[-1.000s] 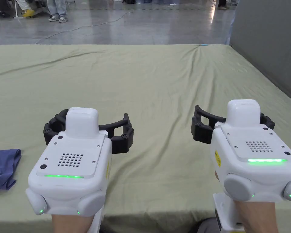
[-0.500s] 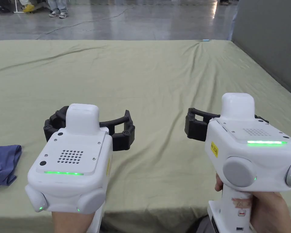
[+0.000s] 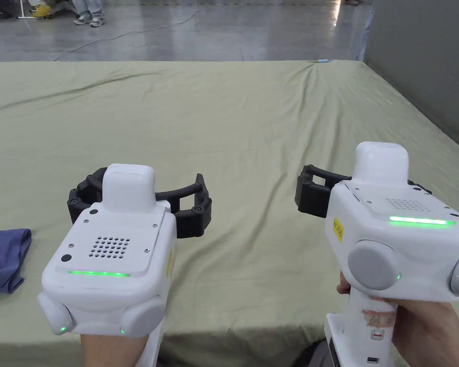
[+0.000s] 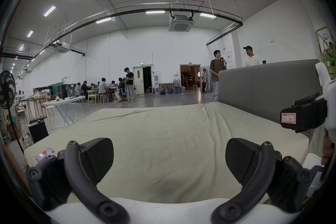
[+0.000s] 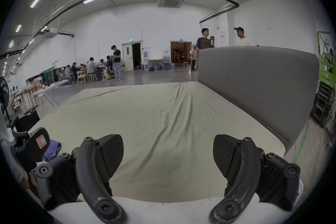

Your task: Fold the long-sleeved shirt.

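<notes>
1. The left tongs [image 3: 140, 203] hang over the near part of the bed [image 3: 252, 119], jaws spread wide, nothing between them; in the left gripper view [image 4: 169, 160] only bare sheet lies in the gap.
2. The right tongs [image 3: 362, 193] are level with them to the right, jaws also wide and empty, as the right gripper view [image 5: 168, 155] shows.
3. Each unit is gripped from below and points away from the person; the right hand [image 3: 424, 329] wraps its handle.
4. The shirt [image 3: 4, 260], blue and bunched, lies at the bed's left edge, well apart from the left tongs.
5. A grey headboard [image 5: 254, 86] runs along the bed's right side.
</notes>
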